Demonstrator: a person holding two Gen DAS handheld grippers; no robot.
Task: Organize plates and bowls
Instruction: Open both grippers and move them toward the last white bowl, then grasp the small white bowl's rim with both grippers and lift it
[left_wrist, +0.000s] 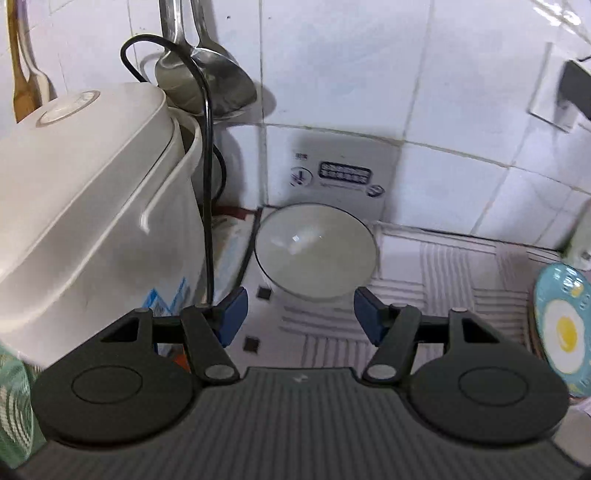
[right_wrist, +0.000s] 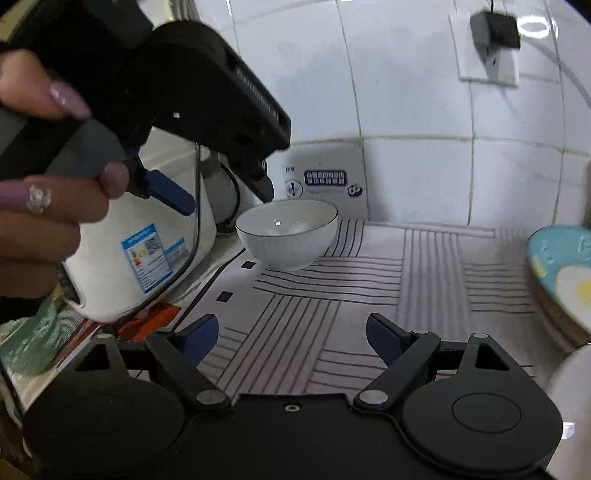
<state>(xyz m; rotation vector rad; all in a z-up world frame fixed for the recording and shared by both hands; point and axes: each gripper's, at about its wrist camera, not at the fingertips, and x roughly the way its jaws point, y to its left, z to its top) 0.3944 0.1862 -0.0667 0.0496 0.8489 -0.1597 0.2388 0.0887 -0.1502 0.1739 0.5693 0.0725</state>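
Observation:
A white bowl (left_wrist: 316, 251) (right_wrist: 288, 232) stands upright on a striped mat, close to the tiled back wall. My left gripper (left_wrist: 299, 314) is open, with nothing between its blue pads (left_wrist: 232, 317), and the bowl sits just beyond their tips. In the right wrist view a hand holds that left gripper (right_wrist: 219, 194) above and left of the bowl. My right gripper (right_wrist: 293, 332) is open wide and empty, low over the mat and well short of the bowl. A teal plate with a fried-egg picture (left_wrist: 561, 325) (right_wrist: 565, 269) lies at the right edge.
A white rice cooker (left_wrist: 92, 203) (right_wrist: 140, 251) with a black cable stands left of the bowl. Metal ladles (left_wrist: 207, 74) hang on the wall above it. A plug sits in a wall socket (right_wrist: 491, 48). The striped mat (right_wrist: 332, 288) covers the counter. Something white (right_wrist: 572, 387) shows at bottom right.

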